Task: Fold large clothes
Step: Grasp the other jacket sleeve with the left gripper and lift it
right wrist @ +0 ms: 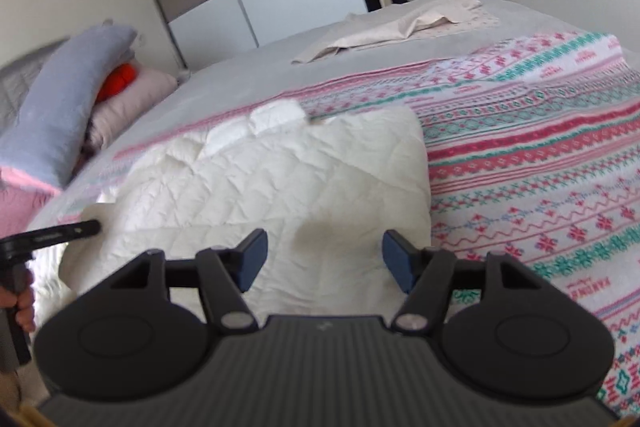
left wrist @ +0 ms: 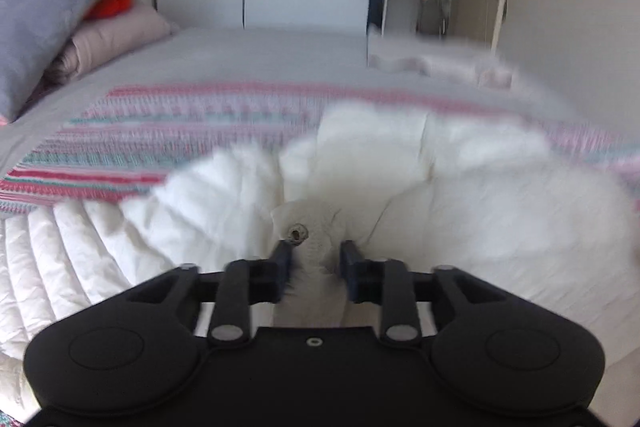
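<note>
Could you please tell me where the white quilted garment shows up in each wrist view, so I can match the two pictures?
Left wrist: white quilted garment fills the lower centre, bunched between the left gripper fingers.
Right wrist: it lies centre-left, beyond the open right gripper.
Shared landmark: the grey pillow, far left in both.
</note>
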Demonstrator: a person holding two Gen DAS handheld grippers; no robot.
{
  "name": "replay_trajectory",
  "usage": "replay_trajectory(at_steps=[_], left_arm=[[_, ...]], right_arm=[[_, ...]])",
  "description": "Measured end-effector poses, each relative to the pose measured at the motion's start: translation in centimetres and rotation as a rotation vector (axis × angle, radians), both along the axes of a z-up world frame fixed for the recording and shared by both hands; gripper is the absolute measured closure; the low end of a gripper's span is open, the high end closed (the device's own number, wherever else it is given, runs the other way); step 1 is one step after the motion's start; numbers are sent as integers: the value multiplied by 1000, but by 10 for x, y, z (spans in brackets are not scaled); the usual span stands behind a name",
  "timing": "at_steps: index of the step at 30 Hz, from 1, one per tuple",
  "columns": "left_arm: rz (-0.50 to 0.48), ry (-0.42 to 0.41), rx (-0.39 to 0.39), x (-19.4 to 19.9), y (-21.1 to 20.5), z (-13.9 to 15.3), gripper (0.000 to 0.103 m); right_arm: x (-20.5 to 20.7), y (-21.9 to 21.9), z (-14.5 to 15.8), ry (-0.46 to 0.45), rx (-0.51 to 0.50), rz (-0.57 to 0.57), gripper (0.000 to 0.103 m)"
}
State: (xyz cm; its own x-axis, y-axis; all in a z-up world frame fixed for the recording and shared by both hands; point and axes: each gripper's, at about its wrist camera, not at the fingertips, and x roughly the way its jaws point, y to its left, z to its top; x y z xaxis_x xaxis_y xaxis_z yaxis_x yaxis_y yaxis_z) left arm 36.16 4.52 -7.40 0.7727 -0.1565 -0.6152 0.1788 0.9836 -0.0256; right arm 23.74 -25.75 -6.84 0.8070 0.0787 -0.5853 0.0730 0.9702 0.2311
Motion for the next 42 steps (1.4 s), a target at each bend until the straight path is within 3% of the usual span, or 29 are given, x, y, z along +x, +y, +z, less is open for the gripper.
replay_trajectory(at_steps=[2,5,6,10,13,18,22,31,35,38,42], left_arm=[[-18,-20,40,0,-3,-14,57],[11,-11,21,-3,2,-6,56],[25,-12,11,-8,4,0,52],[51,-71,0,-35,24,28,12],[114,-91,-47,-59,54,47,0],[341,-110,-153,-95,121,56,0],[521,-145,-179,-113,165,39,0],[753,-127,-313,-102,259,14,0],[853,-111,-447,-102,295,-6,1],[897,-94,-618,-104,315,-28,2],[902,-188,-706,-108,326,-36,4]], right_arm=[[11,7,-14,81,-86,5,46],[12,16,-23,92,-153,8,44],[11,18,-20,93,-161,9,44],[0,18,-3,59,-121,17,35],[-9,18,9,35,-98,14,25],[-32,27,34,-37,-73,13,5],[-47,32,44,-90,-67,15,3],[-56,33,45,-122,-80,-42,1],[-51,33,37,-90,-74,-53,1],[-49,36,31,-62,-84,-55,1],[-48,40,27,-45,-84,-43,1]])
